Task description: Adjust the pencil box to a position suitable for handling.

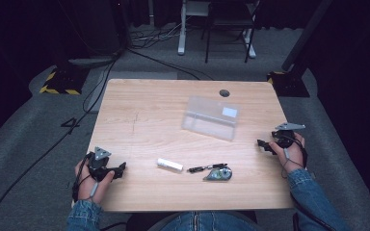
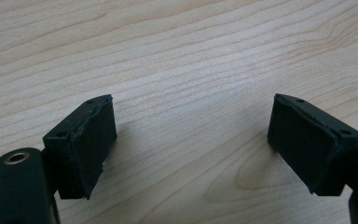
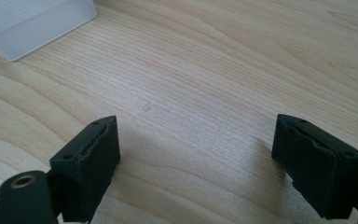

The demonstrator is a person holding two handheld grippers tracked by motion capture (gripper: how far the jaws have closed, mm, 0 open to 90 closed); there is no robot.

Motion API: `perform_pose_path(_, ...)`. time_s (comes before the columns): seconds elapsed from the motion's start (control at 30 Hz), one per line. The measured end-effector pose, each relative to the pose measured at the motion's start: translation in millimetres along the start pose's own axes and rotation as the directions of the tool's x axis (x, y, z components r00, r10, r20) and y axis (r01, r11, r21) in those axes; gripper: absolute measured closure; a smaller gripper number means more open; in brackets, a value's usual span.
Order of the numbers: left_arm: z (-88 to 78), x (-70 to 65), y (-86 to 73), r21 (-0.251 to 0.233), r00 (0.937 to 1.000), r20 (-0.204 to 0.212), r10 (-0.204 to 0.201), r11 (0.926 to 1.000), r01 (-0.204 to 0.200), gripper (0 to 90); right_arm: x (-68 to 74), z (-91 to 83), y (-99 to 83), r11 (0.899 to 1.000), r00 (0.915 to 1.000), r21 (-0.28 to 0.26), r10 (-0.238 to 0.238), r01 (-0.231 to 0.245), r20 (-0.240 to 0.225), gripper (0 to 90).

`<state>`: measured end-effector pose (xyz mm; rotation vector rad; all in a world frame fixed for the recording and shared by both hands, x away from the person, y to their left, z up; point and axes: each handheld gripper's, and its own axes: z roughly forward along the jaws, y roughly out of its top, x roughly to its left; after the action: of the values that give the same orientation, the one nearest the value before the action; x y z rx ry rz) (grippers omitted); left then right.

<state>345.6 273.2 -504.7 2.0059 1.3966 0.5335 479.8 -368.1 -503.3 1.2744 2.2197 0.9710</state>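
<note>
Left claw (image 2: 191, 140), right claw (image 3: 196, 163) released over bare table (image 1: 144, 106); clear box (image 1: 209, 118), pen (image 1: 206, 167) between, untouched.

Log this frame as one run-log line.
left tool: open, empty, table's left edge | right tool: open, empty, right edge | white stick, pen, tape dispenser: untouched | clear box: centre-right

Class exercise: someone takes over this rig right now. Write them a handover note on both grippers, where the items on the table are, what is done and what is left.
Left gripper: open, holding nothing, at the table's near left edge.
Right gripper: open, holding nothing, at the right edge.
Clear plastic box: right of centre on the table, nothing visible inside.
White stick, black pen and correction tape dispenser: lying in a row near the front edge, apart from both grippers.
Done: nothing picked up.
Left: probably moving the three small items into the box.
</note>
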Motion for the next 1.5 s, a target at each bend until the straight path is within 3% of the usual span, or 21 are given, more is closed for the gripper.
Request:
perform_pose_path(0.53,1.2,-1.0,1.0,0.003,1.0,-0.002,-0.005,1.0,0.005,14.3,-0.3,1.4,1.4,1.0,1.0,0.0,0.002,-0.002,0.002,15.2)
perform_pose_path(0.73,1.2,-1.1,1.0,0.003,1.0,-0.001,-0.005,1.0,0.005,14.3,-0.2,0.5,3.2,1.0,0.9999,0.006,0.005,-0.005,-0.011,19.7)
perform_pose_path(1.03,1.2,-1.1,1.0,0.003,1.0,-0.002,-0.005,1.0,0.005,14.3,5.5,-15.8,22.2,1.0,0.9993,-0.029,0.005,-0.006,-0.036,21.6)
perform_pose_path(1.23,1.2,-1.1,1.0,0.003,1.0,-0.002,-0.005,1.0,0.005,14.3,19.1,-29.3,42.5,0.996,0.9952,-0.084,0.02,-0.028,-0.096,22.0)
perform_pose_path(1.5,1.7,-1.1,1.4,0.003,1.0,-0.001,-0.003,1.0,0.003,14.0,38.3,-32.0,57.4,0.996,0.9906,-0.091,-0.018,0.006,-0.135,22.8)
